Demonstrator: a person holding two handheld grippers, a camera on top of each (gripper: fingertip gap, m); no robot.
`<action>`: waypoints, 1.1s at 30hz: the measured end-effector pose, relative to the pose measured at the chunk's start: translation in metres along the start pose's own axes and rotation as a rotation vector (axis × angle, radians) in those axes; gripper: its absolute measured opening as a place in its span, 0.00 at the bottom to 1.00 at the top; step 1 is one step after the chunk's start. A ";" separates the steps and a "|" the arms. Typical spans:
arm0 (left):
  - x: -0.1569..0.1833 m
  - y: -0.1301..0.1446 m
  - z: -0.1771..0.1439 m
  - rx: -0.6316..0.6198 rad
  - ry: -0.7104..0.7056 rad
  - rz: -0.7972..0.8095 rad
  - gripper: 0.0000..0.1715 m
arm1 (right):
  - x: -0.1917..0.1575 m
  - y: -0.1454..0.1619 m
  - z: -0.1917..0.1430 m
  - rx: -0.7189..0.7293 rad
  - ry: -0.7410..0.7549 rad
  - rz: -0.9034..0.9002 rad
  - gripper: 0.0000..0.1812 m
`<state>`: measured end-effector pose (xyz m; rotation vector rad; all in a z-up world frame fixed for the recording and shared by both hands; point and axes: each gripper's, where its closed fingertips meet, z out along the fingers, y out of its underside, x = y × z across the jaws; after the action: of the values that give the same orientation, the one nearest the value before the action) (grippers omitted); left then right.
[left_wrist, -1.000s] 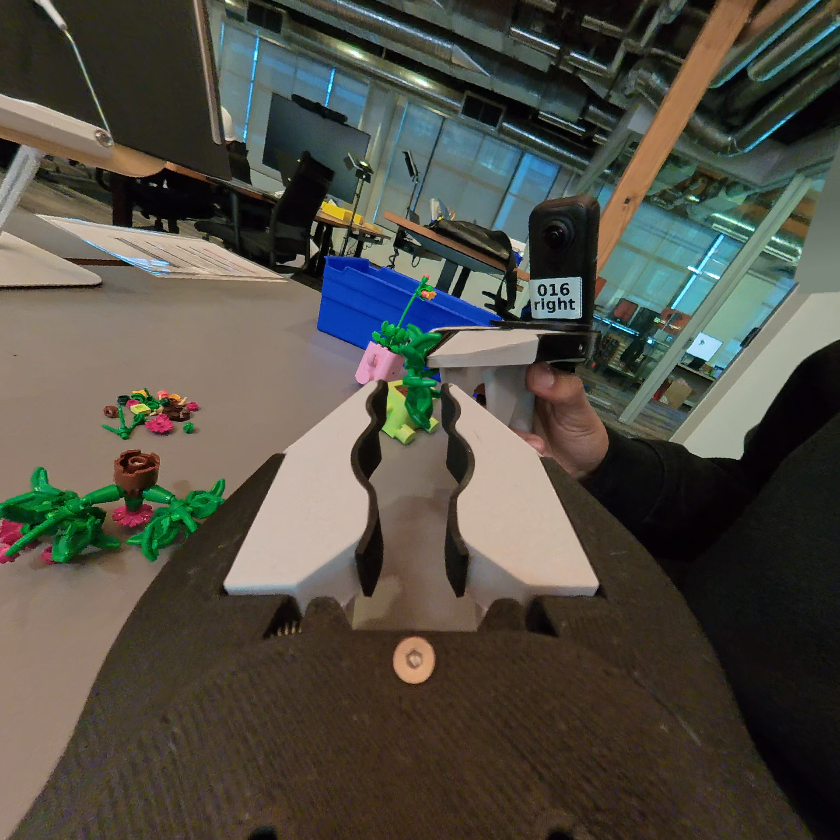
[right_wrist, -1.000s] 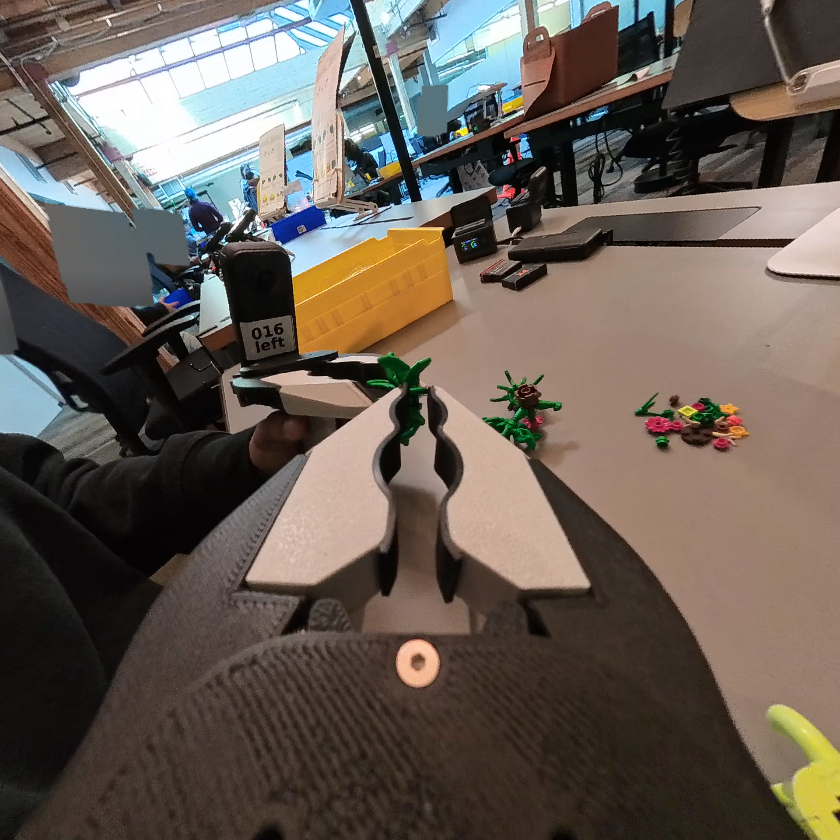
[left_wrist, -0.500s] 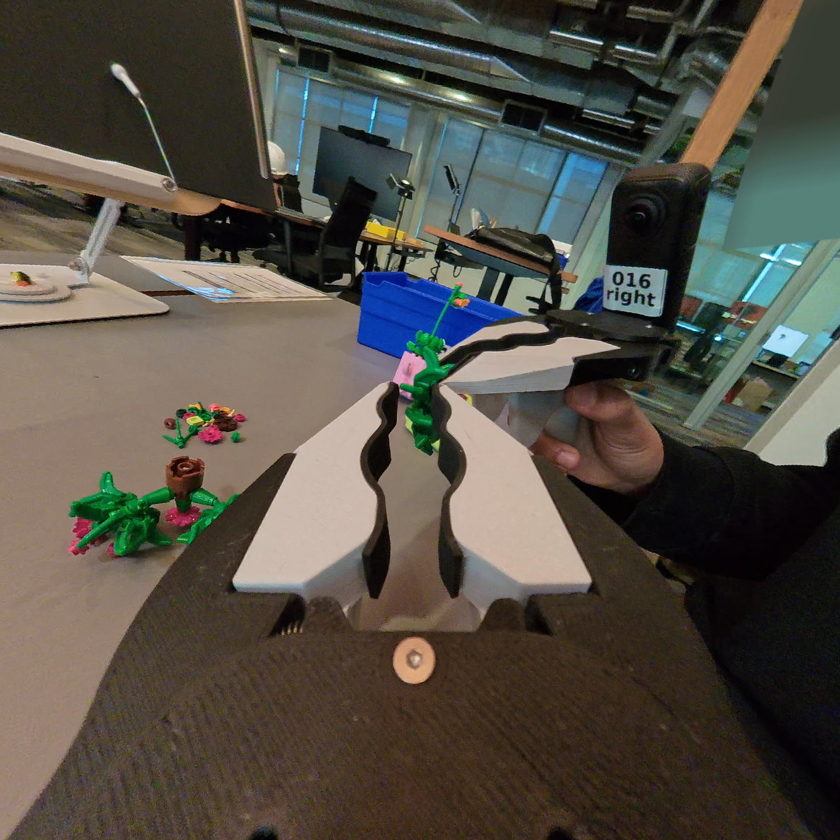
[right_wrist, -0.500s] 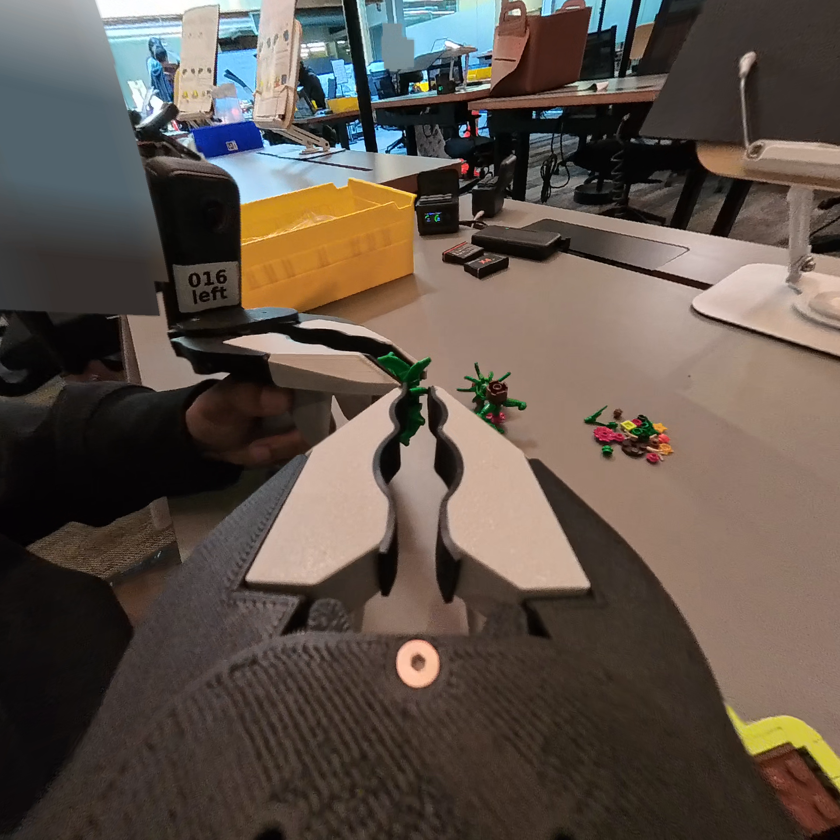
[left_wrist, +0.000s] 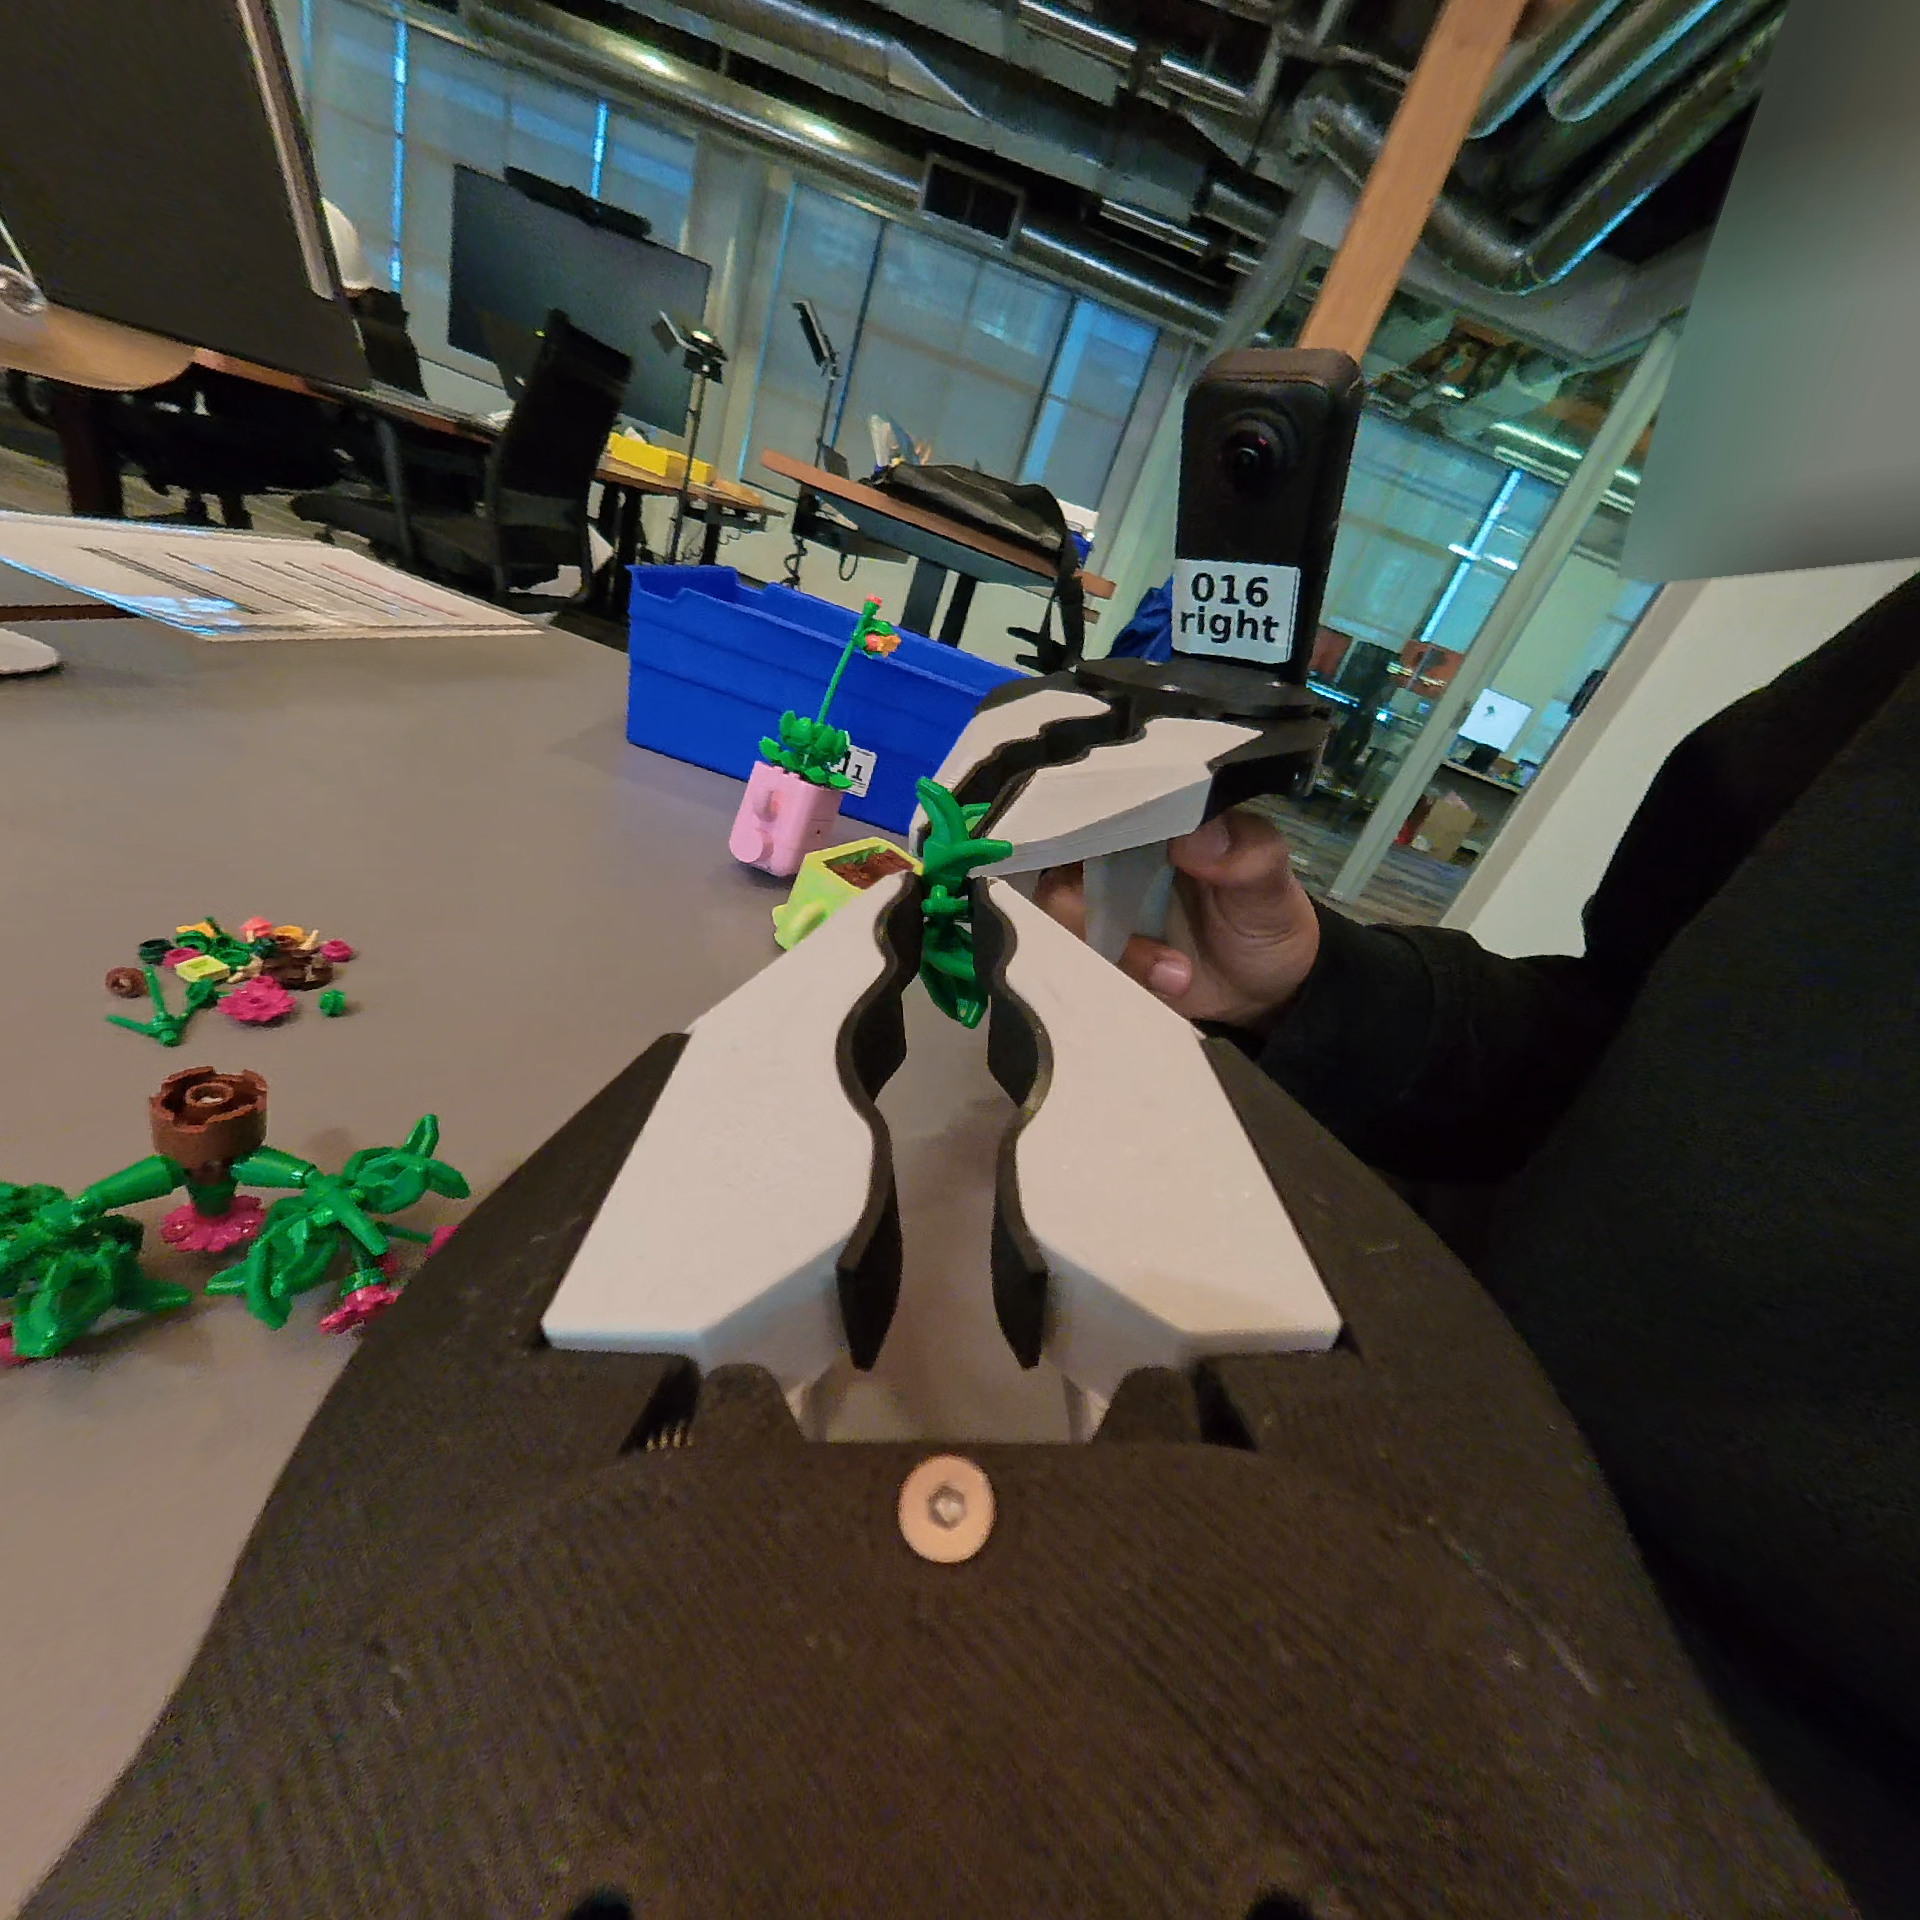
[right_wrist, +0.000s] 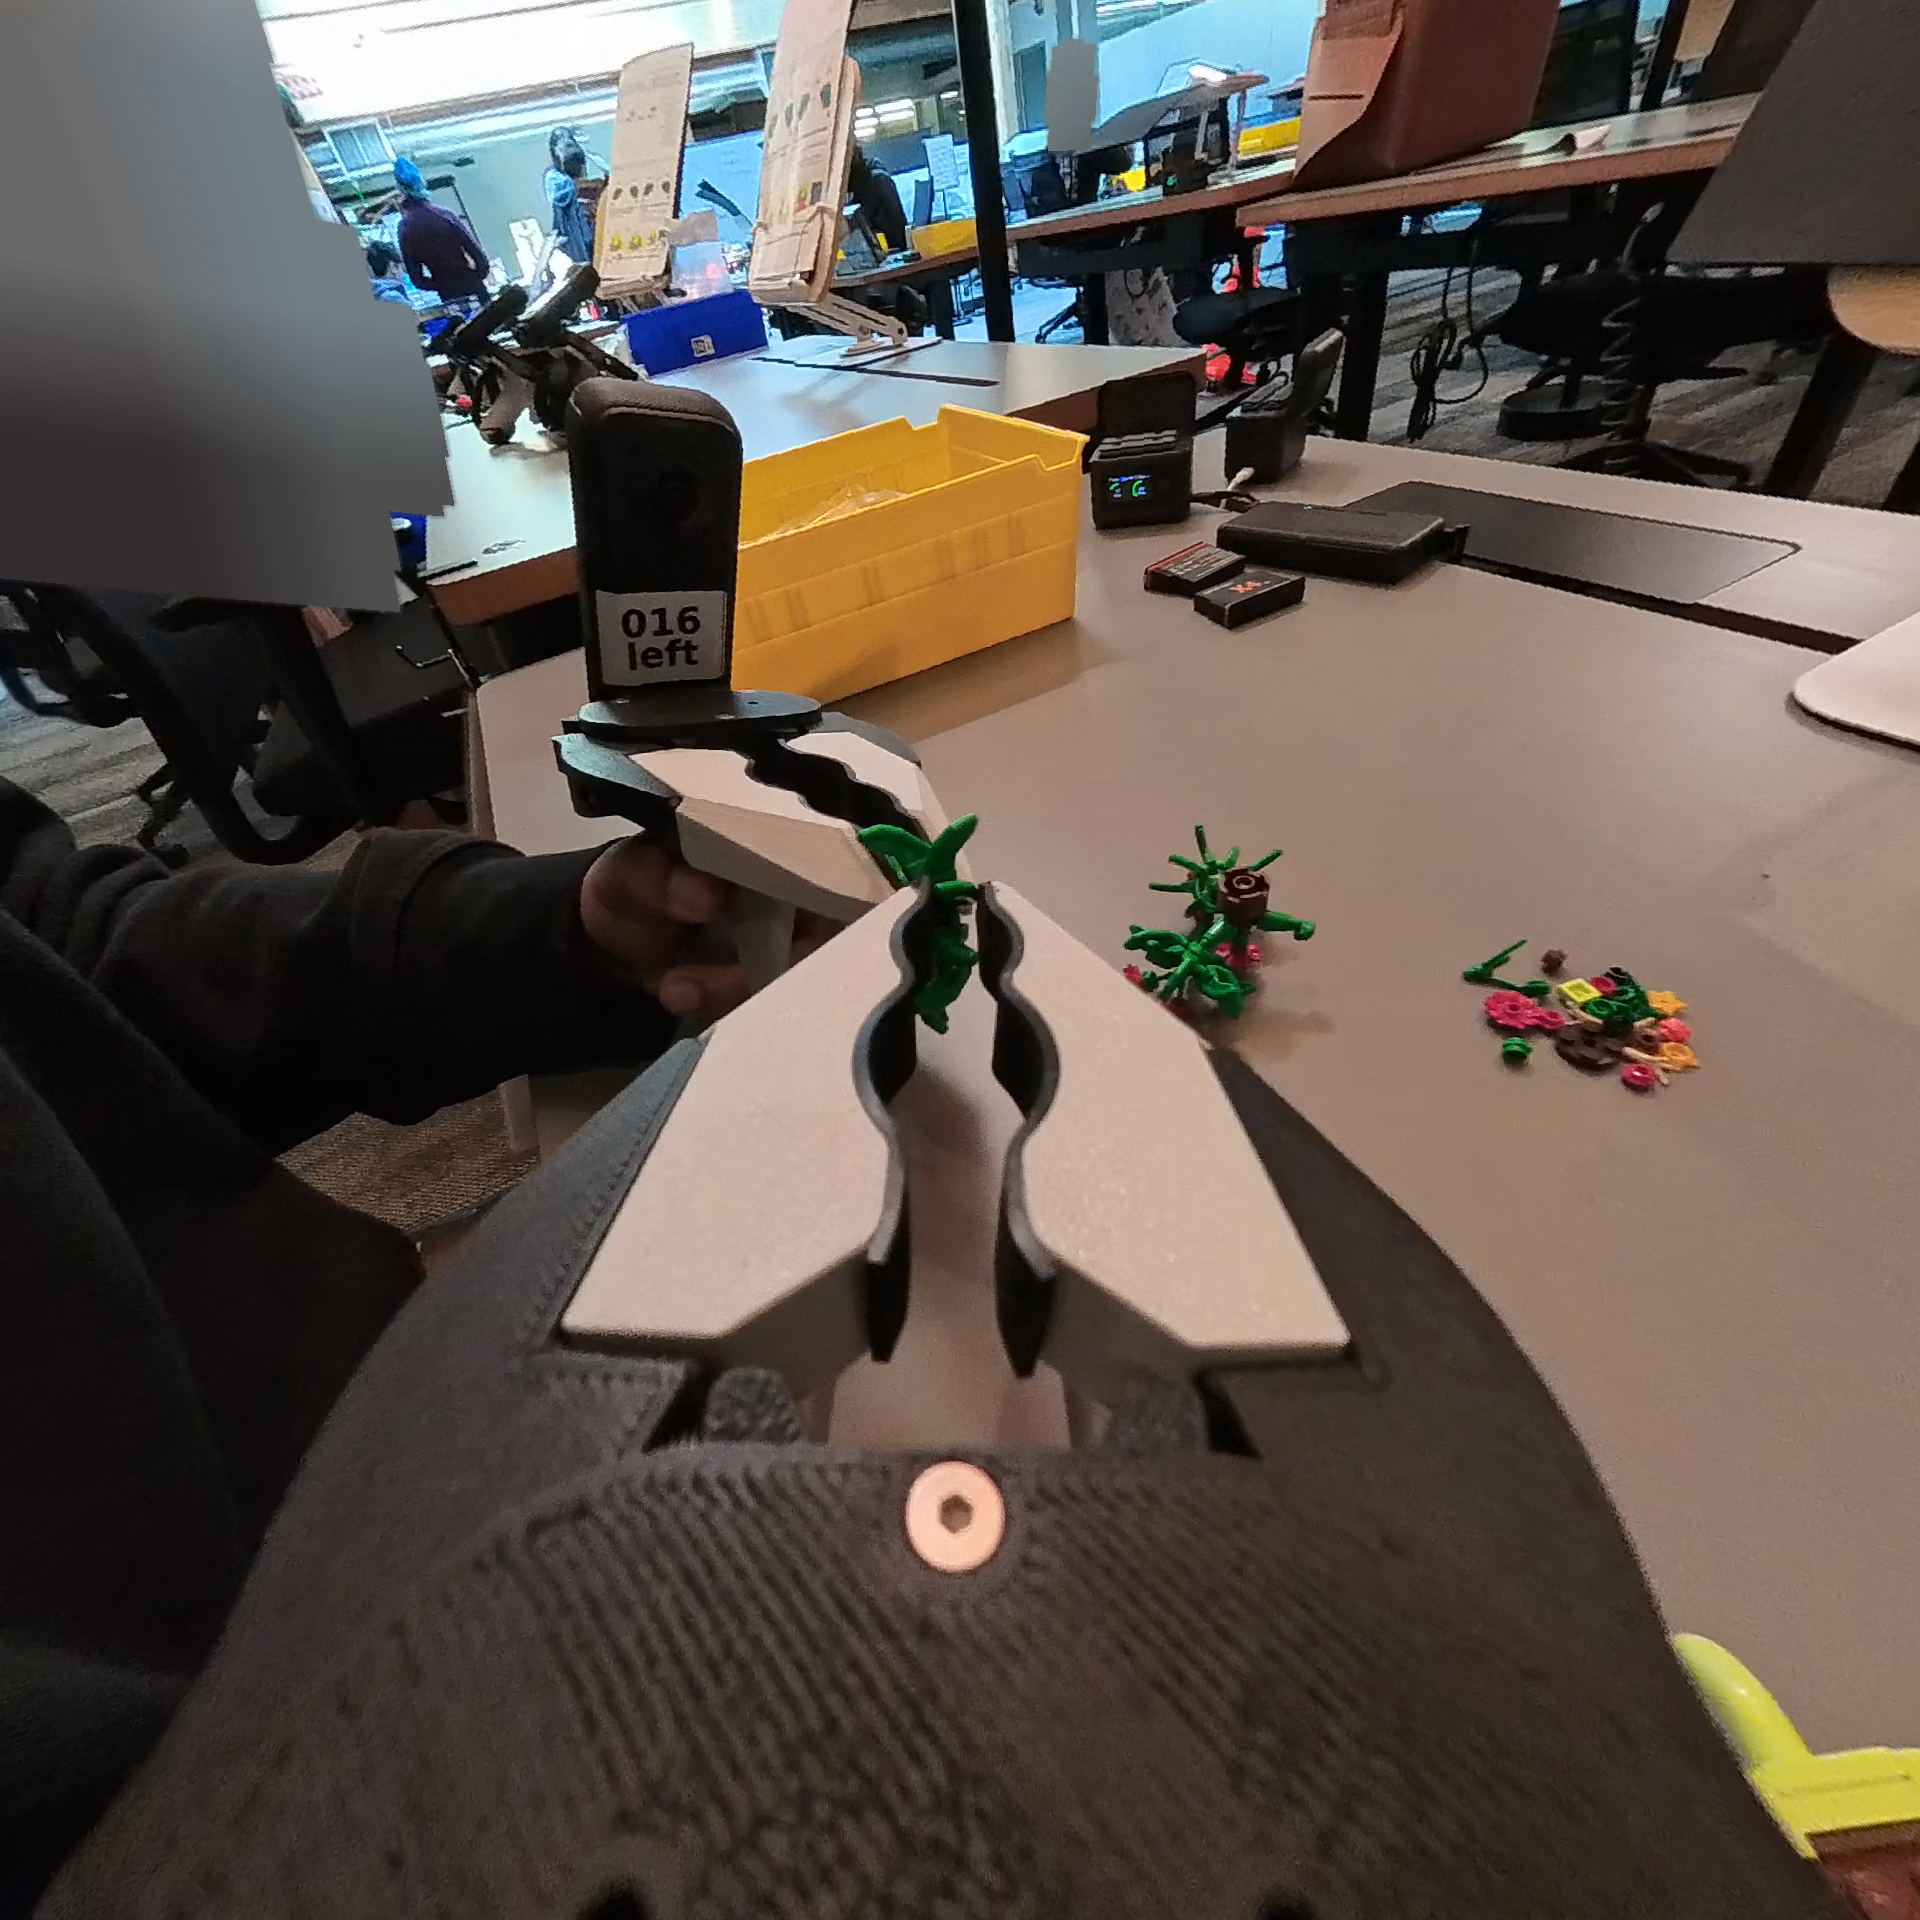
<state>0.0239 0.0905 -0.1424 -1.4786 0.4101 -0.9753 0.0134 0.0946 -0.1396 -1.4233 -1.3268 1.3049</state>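
A green leafy plant piece (left_wrist: 951, 940) is held above the grey table between both grippers. My left gripper (left_wrist: 940, 883) is shut on it, with leaves hanging down between its fingers. My right gripper (right_wrist: 951, 888) is also shut on the same piece (right_wrist: 940, 940). The right gripper shows in the left wrist view (left_wrist: 935, 821), meeting the left tips from above right. The left gripper shows in the right wrist view (right_wrist: 899, 836). A lime-green pot (left_wrist: 842, 873) with a brown top stands just behind the left tips.
A pink pot with a tall flower stem (left_wrist: 784, 821) and a blue bin (left_wrist: 727, 675) stand behind. A leafy cluster with a brown piece (left_wrist: 208, 1195) and a pile of small pieces (left_wrist: 239, 961) lie to the left. A yellow bin (right_wrist: 894, 561) stands at the far side. Both grippers' tips are close together, under 4 cm apart.
Both grippers have kept hold of the green piece and moved together. The lime pot now sits left of the left tips. The right gripper has tilted its tips down onto the piece.
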 end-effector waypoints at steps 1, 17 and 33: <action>0.001 0.000 0.000 -0.001 0.003 -0.001 0.02 | 0.000 0.000 0.000 -0.001 -0.004 0.001 0.03; -0.023 -0.018 -0.008 -0.015 -0.419 0.535 0.02 | 0.012 -0.018 -0.008 0.069 0.050 0.133 0.07; -0.001 -0.014 0.004 -0.052 -0.514 0.962 0.02 | 0.000 -0.013 -0.005 0.055 -0.095 0.251 0.00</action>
<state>0.0222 0.0961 -0.1286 -1.2814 0.6686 0.1765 0.0162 0.0972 -0.1264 -1.5429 -1.1910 1.5774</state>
